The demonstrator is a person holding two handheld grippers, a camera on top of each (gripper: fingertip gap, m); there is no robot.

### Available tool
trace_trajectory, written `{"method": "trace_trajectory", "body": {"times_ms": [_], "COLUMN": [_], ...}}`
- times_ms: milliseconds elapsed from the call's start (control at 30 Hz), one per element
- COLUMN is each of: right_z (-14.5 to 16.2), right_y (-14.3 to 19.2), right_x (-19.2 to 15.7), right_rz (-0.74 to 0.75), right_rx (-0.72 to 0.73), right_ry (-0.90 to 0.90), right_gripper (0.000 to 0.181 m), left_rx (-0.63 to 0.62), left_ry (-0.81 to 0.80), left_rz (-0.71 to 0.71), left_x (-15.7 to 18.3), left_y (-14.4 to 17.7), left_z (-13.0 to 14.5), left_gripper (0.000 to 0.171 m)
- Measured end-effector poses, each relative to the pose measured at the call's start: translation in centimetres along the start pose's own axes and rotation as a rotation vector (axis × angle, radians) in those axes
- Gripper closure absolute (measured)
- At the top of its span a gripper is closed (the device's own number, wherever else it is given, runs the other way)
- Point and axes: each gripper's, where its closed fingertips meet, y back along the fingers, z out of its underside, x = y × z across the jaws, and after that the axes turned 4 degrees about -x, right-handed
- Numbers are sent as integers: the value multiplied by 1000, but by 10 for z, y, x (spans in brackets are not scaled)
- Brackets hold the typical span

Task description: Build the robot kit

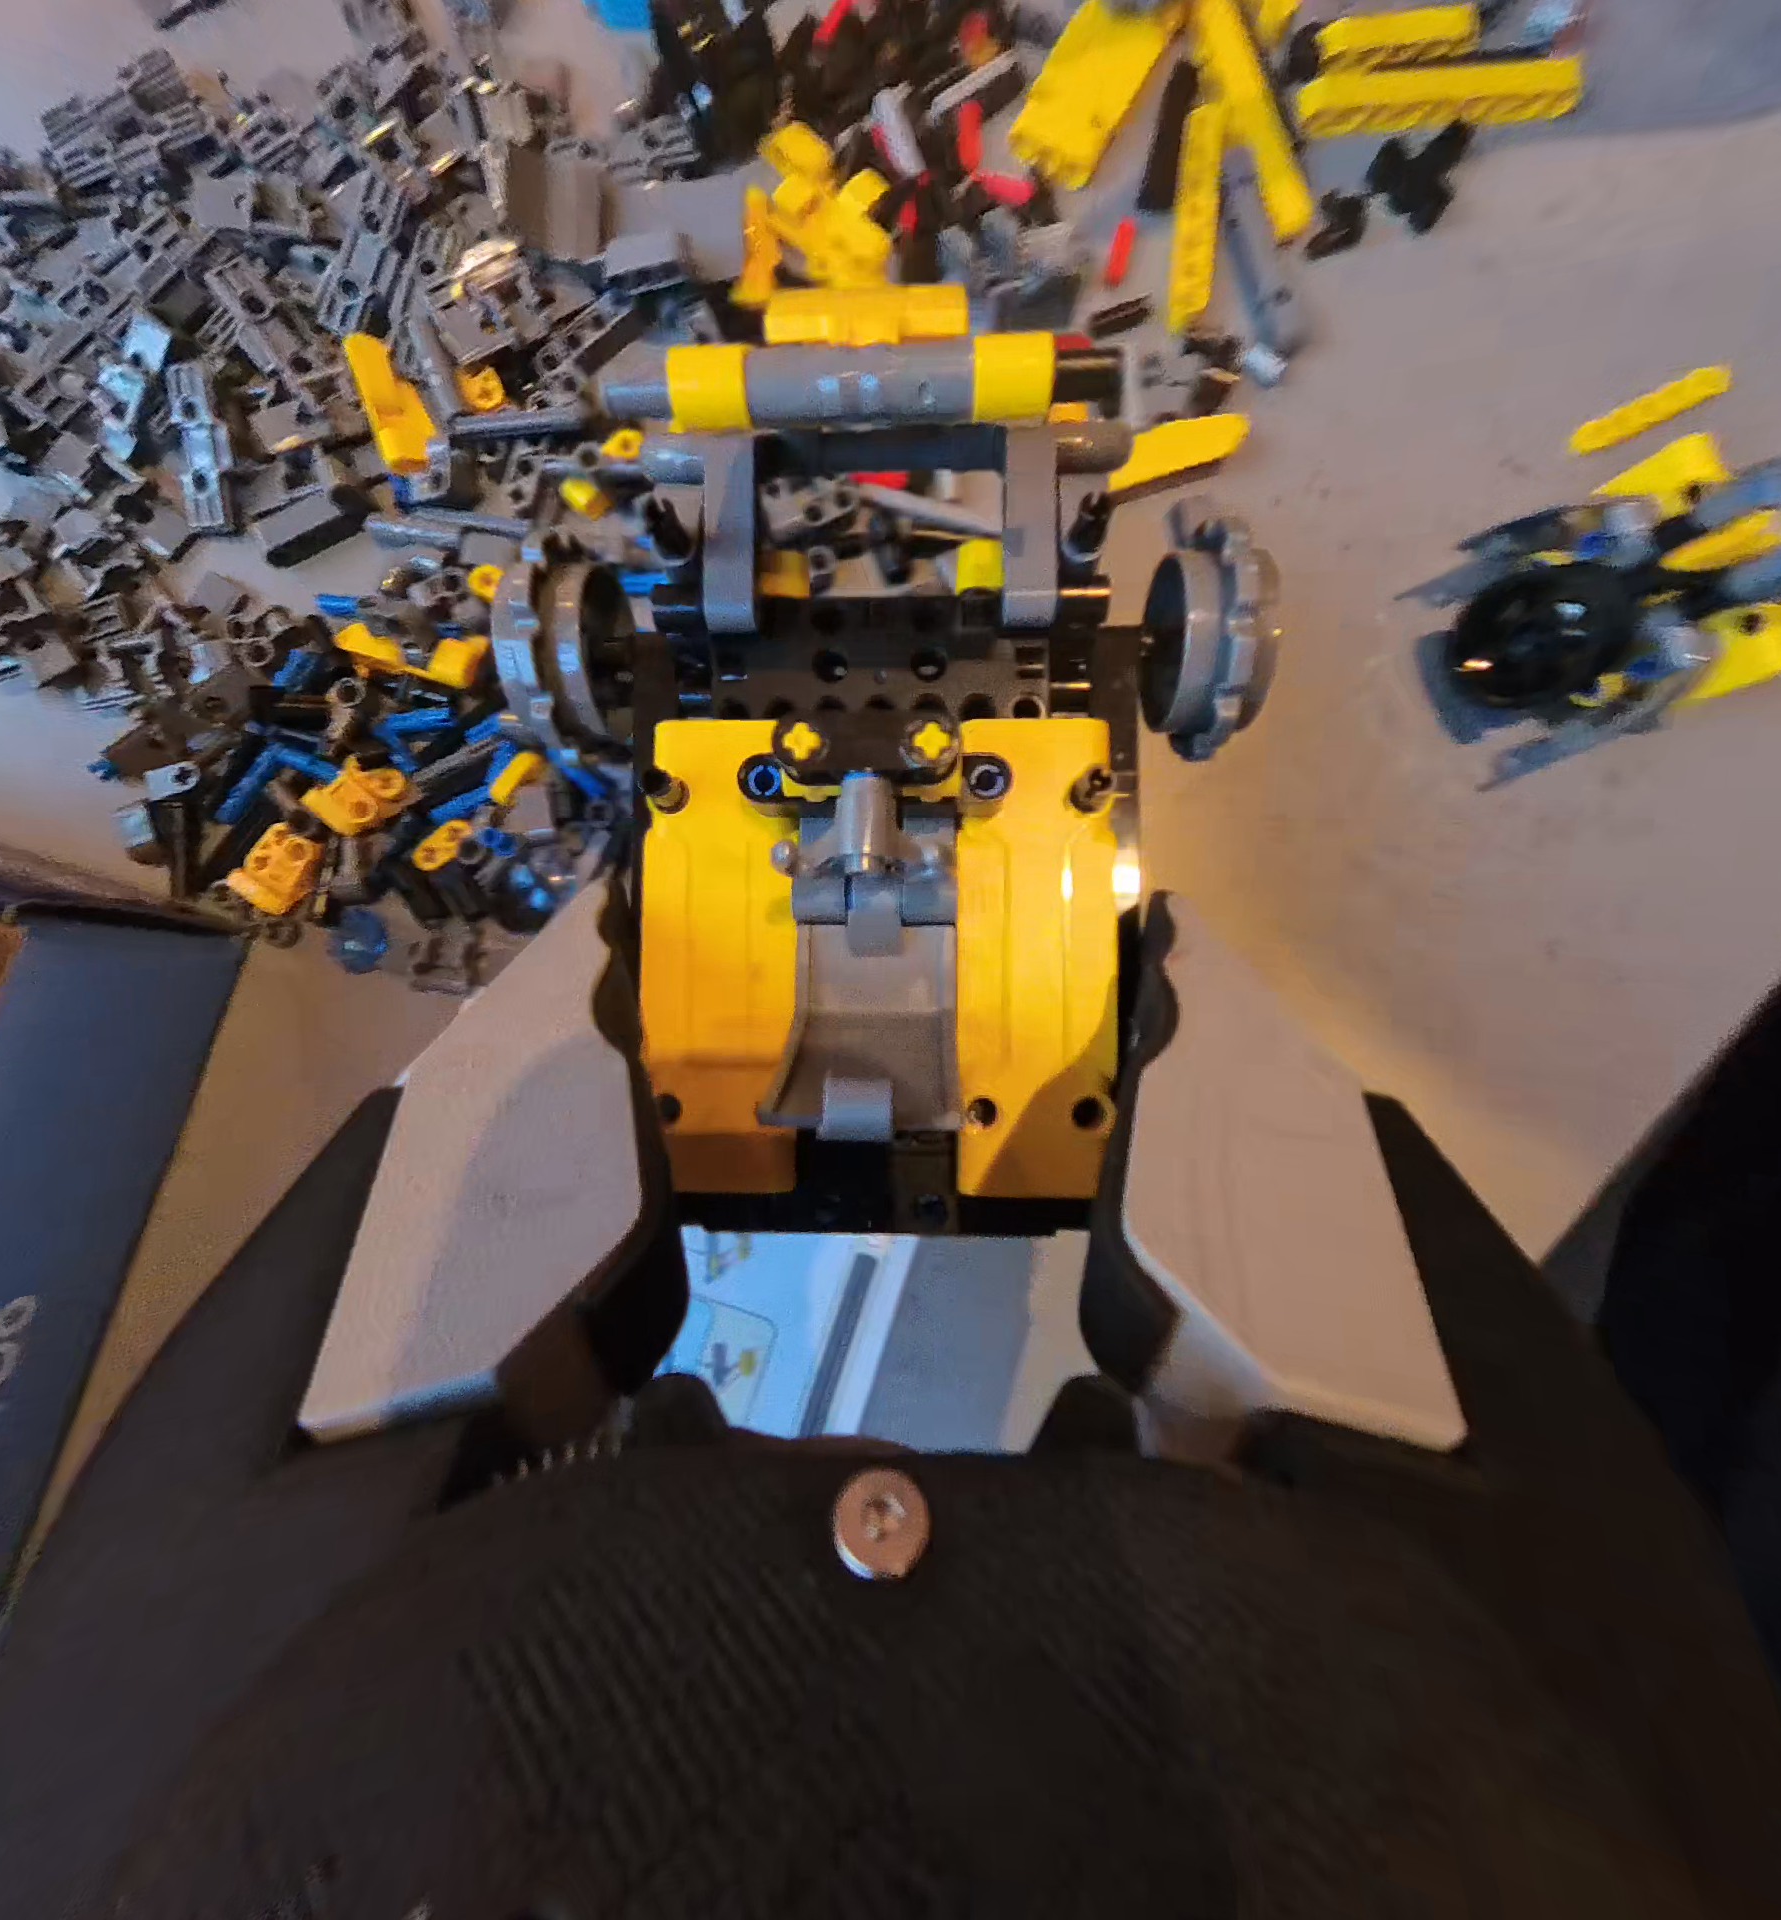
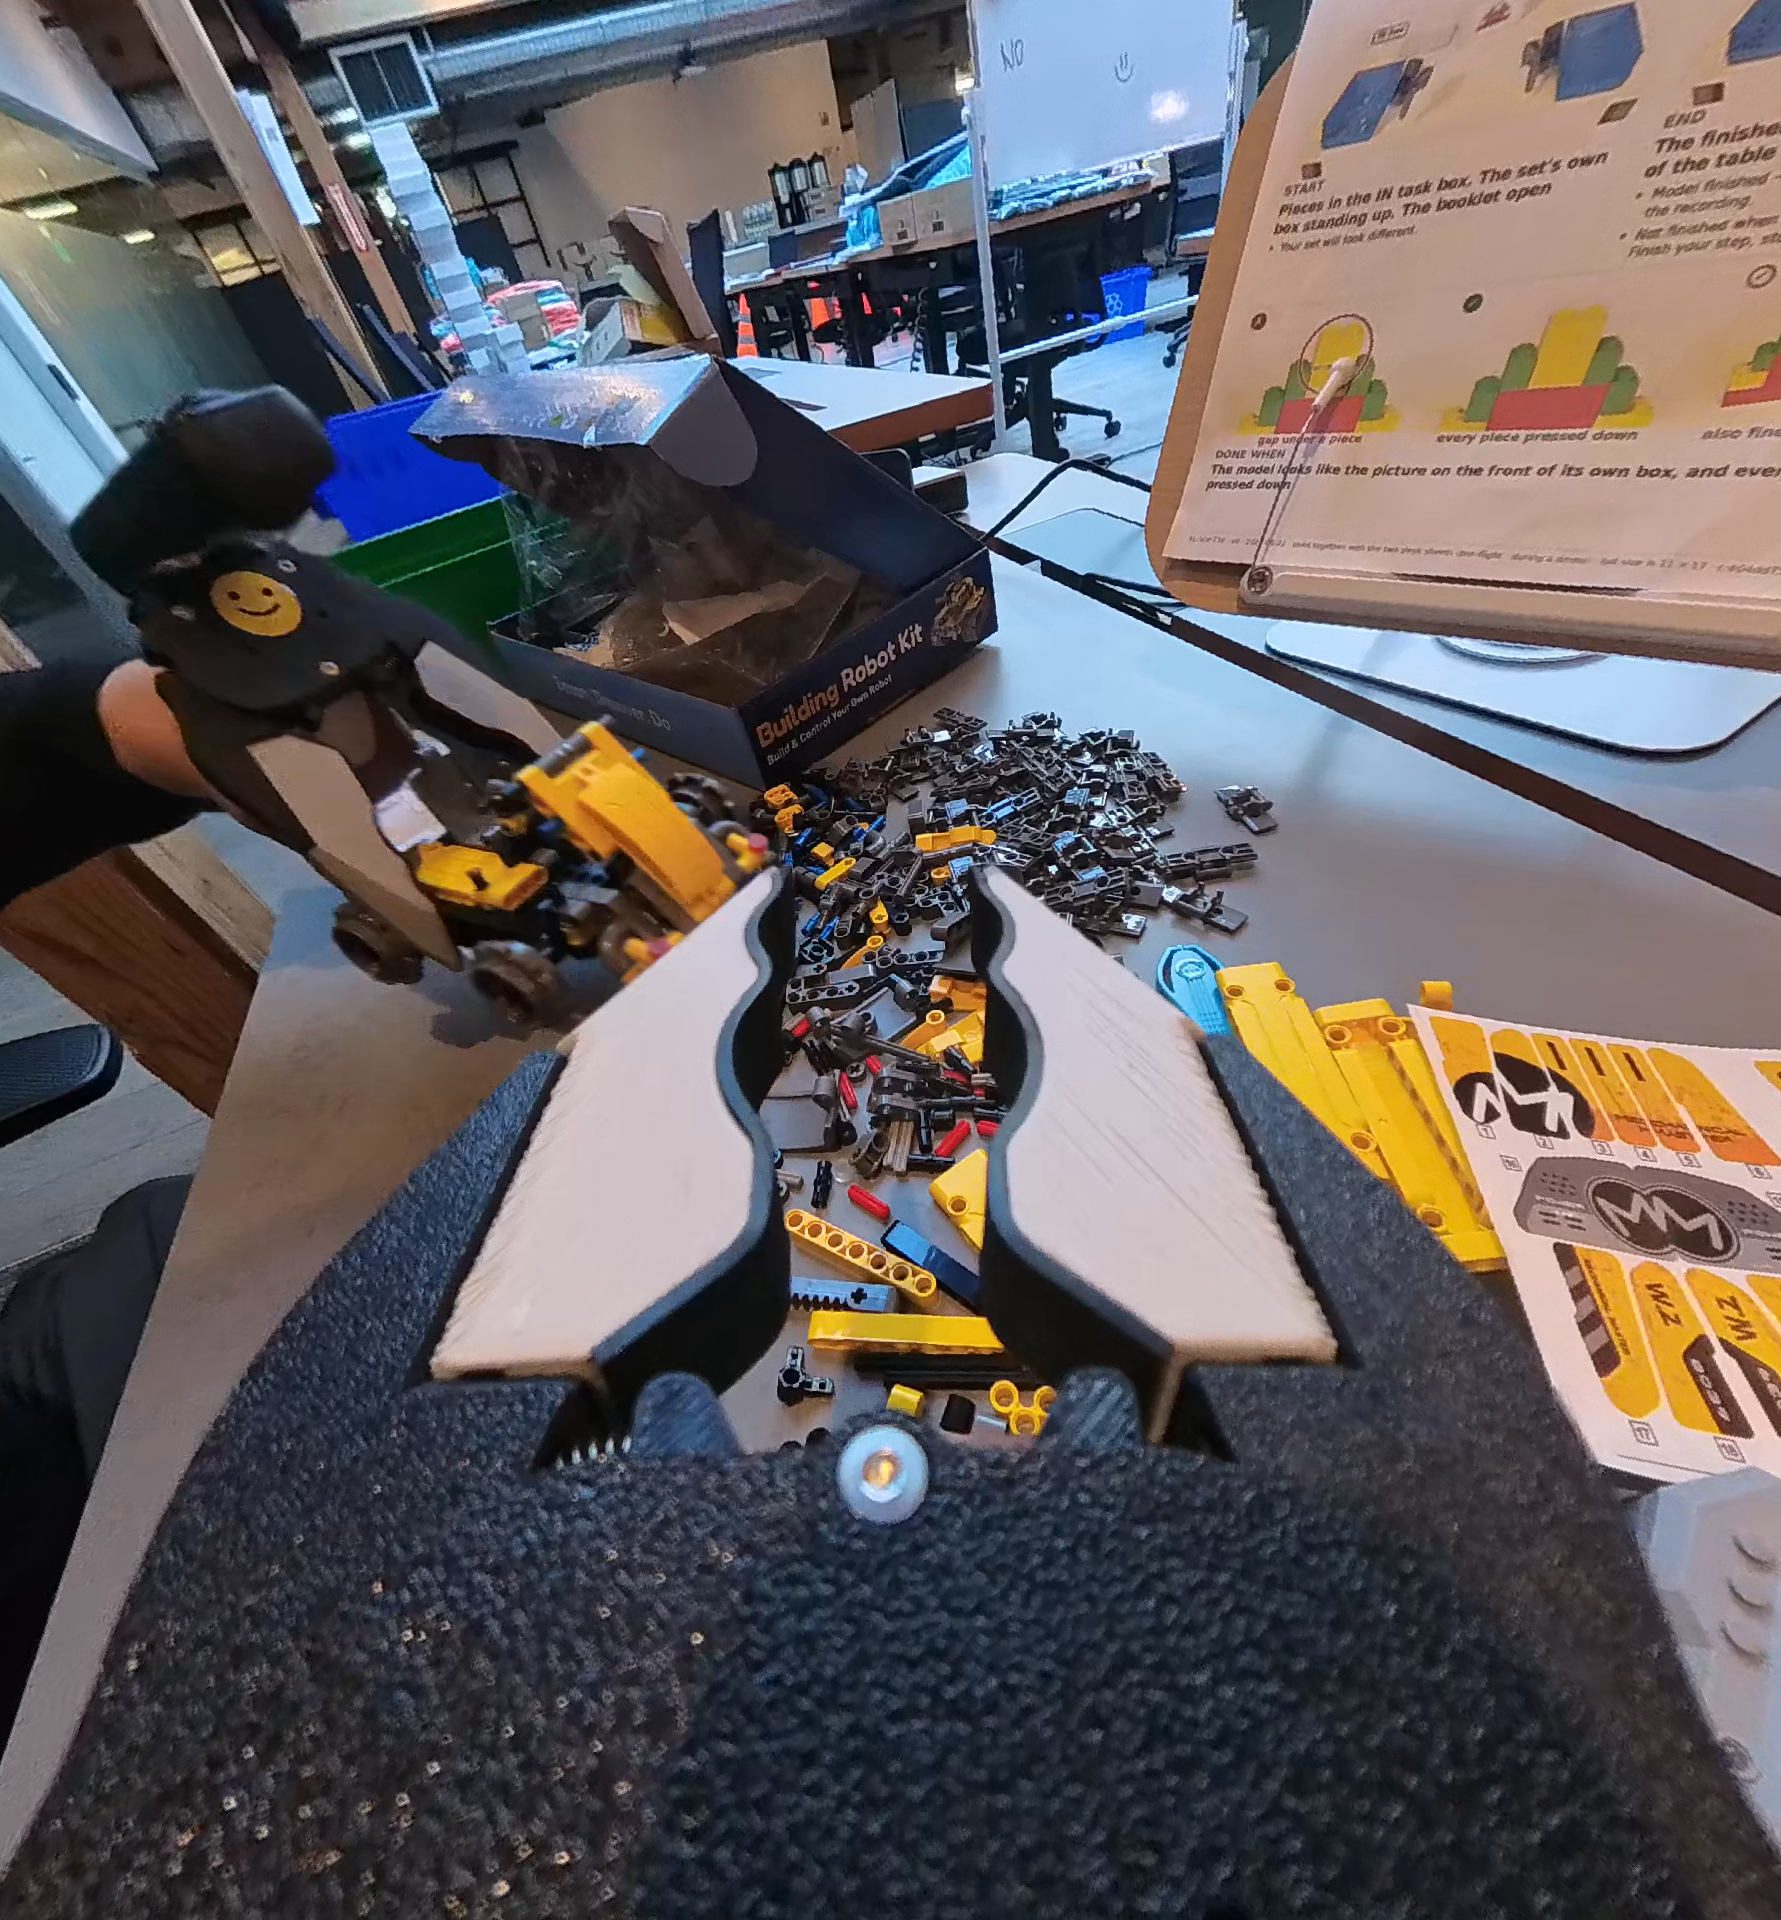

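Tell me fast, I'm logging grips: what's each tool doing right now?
Left tool: closed on the yellow and black brick vehicle.
Right tool: open, holding nothing, above the loose brick pieces.

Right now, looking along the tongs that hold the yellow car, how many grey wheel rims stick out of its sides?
2. One grey round plastic rim sticks out on the left of the yellow-and-black brick car, the other rim on its right. More wheels may be hidden underneath.
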Motion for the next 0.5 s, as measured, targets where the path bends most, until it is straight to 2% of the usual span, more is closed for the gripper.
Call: {"method": "trace_trajectory", "body": {"times_ms": [100, 200, 300, 500], "right_z": [0, 0, 2, 2], "right_y": [0, -1, -2, -1], "right_x": [0, -1, -1, 0], "right_rz": [-1, -8, -4, -3], "right_rx": [0, 1, -8, -6], "right_ry": [-2, -5, 1, -4], "right_gripper": [148, 148, 148, 148], "left_rx": [9, -64, -155, -179], "left_ry": [-83, -187, -207, -200], "left_rz": [76, 142, 122, 71], "left_x": [26, 49, 48, 45], "left_y": [5, -3, -14, -25], "left_z": [10, 29, 43, 42], "left_gripper": [78, 78, 78, 78]}}
